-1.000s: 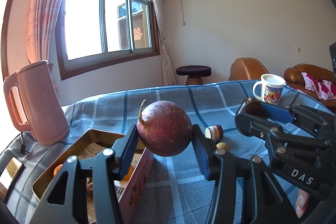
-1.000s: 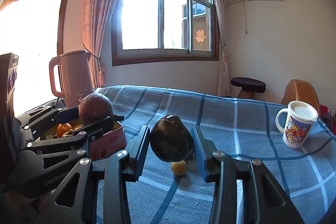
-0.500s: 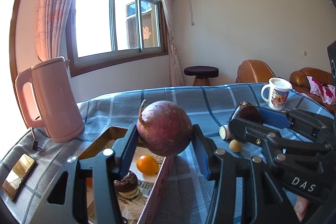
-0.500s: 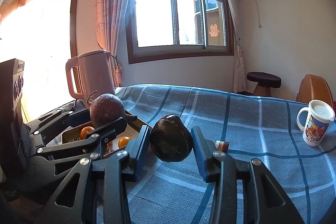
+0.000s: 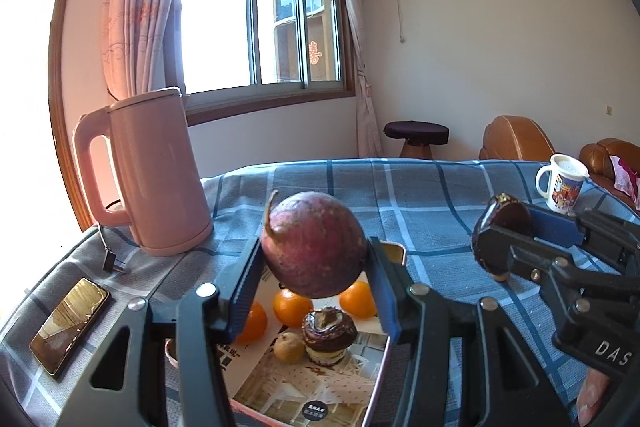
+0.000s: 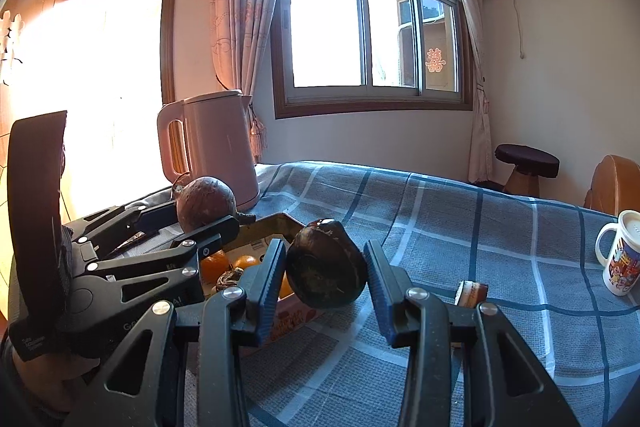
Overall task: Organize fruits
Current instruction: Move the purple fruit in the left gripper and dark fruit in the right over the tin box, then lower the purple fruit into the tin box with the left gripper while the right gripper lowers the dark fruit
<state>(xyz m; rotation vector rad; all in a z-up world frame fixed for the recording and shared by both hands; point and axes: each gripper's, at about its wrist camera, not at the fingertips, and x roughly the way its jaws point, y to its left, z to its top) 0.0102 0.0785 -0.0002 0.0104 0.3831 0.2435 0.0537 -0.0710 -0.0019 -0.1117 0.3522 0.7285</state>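
My left gripper [image 5: 314,269] is shut on a round reddish-purple fruit [image 5: 314,245] with a stem and holds it over the open tin box [image 5: 378,373]. The box holds three oranges [image 5: 292,307], a small brown fruit [image 5: 289,347] and a dark mangosteen half [image 5: 329,333]. My right gripper [image 6: 326,273] is shut on a dark mangosteen [image 6: 326,277] above the box's right edge [image 6: 294,315]. The right gripper also shows in the left wrist view [image 5: 500,241]; the left one shows in the right wrist view [image 6: 204,205].
A pink kettle [image 5: 154,175] stands at the back left with its plug [image 5: 112,261] beside it. A phone [image 5: 70,323] lies at the left edge. A printed mug [image 5: 562,183] stands far right. A cut fruit piece [image 6: 472,293] lies on the blue plaid cloth [image 6: 500,227].
Both grippers have moved left with their fruits. The left one now hangs over the box, whose contents have come into view.
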